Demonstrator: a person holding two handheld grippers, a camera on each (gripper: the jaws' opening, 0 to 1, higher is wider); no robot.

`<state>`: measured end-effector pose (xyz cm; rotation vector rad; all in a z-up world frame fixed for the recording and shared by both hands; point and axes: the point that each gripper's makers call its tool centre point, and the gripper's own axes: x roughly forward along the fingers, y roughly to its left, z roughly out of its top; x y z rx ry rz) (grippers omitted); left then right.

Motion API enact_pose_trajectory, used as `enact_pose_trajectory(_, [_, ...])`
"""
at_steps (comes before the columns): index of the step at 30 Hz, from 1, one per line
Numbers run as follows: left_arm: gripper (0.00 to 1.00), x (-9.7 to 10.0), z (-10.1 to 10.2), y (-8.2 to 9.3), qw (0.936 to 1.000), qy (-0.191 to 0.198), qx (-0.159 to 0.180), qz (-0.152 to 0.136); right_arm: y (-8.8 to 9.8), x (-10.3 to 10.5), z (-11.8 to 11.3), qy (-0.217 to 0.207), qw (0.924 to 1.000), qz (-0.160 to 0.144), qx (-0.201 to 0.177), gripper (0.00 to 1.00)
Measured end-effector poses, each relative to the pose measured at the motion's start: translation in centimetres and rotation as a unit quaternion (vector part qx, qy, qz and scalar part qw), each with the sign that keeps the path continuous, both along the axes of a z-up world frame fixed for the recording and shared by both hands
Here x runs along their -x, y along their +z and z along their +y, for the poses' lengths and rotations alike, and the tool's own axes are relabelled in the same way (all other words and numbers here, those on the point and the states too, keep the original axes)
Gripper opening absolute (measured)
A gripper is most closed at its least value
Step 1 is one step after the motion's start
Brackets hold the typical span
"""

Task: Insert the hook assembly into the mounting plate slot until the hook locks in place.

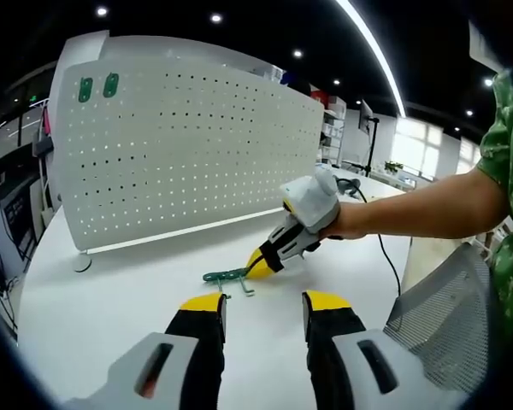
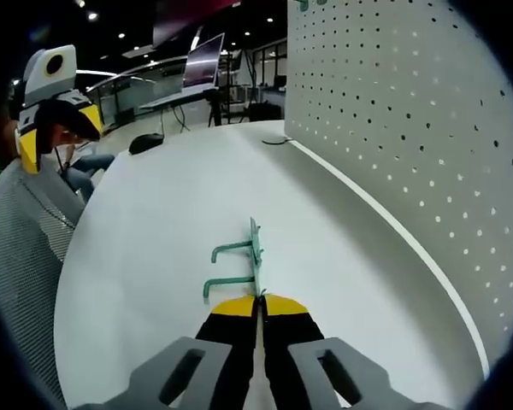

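pickup step - right tongs closed on the green hook assembly, low on the white surface in front of the pegboard plate. left tongs open, empty - next: lift toward a plate slot.

An open-plan office: desks, monitor, mesh chair, recessed ceiling lights.
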<state>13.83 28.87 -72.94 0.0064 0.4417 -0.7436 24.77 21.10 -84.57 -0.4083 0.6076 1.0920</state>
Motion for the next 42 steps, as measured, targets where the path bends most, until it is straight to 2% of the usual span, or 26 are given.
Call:
enact_pose_trajectory(13, [0.37, 0.2, -0.3, 0.1, 1.0, -0.005, -0.001, -0.001, 1.8, -0.5, -0.6, -0.018, 0.9997, -0.015, -0.009, 0.0])
enact_pose_trajectory(24, [0.37, 0.2, -0.2, 0.1, 1.0, -0.004, 0.0, -0.002, 2.8, -1.4, -0.1, -0.032, 0.999, -0.027, -0.018, 0.0])
enact_pose_trajectory(34, [0.37, 0.2, -0.2, 0.2, 1.0, -0.004, 0.001, -0.003, 3.5, -1.6, -0.1, -0.053, 0.9981, -0.013, -0.029, 0.0])
enact_pose_trajectory(42, [0.37, 0.2, -0.3, 0.3, 1.0, -0.005, 0.003, -0.006, 5.1, -0.8, 0.0, -0.067, 0.9966, -0.002, -0.048, 0.0])
